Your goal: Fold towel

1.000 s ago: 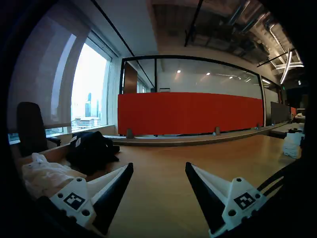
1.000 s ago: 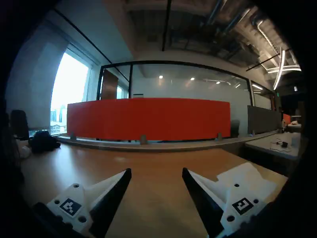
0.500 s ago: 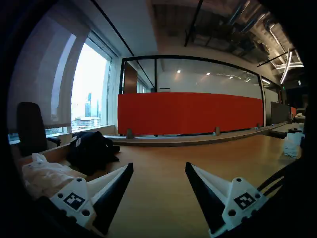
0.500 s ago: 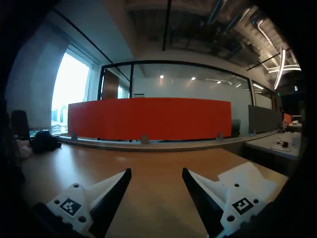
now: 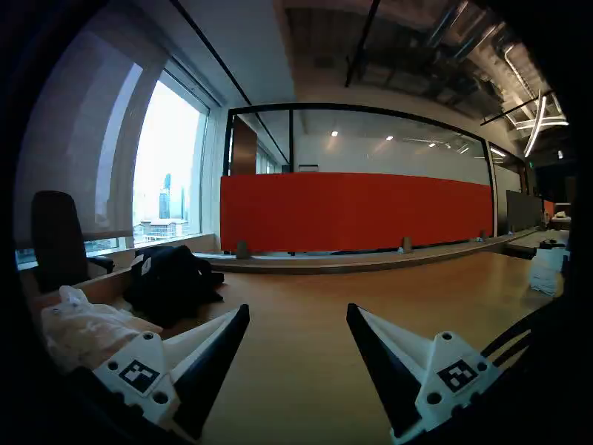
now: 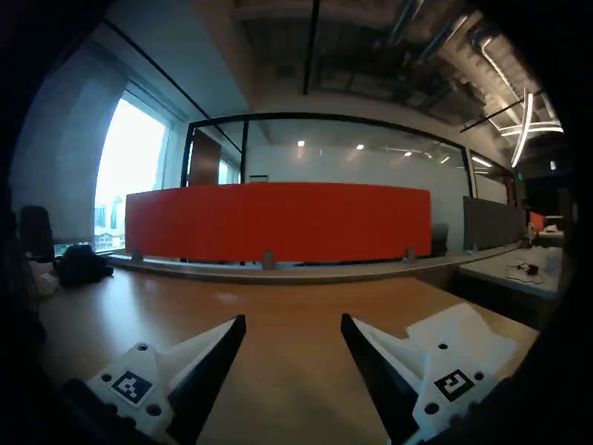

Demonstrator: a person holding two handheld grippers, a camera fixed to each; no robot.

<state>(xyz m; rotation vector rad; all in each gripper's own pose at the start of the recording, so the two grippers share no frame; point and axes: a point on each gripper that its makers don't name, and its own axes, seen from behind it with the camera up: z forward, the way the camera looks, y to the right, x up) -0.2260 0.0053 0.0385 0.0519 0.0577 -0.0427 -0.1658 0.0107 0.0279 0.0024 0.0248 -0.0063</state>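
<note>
Left gripper (image 5: pixel 296 305) and right gripper (image 6: pixel 292 317) are hovering over the table (image 6: pixel 296 297), both spread wide and gripping nothing (white towel (image 6: pixel 474 332) is lying on the table just beyond the right gripper's right finger).

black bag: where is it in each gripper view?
Left gripper view: black bag, left of centre, on the wooden table.
Right gripper view: black bag, small, far left edge, same table.
Shared landmark: red partition behind the table.
</note>
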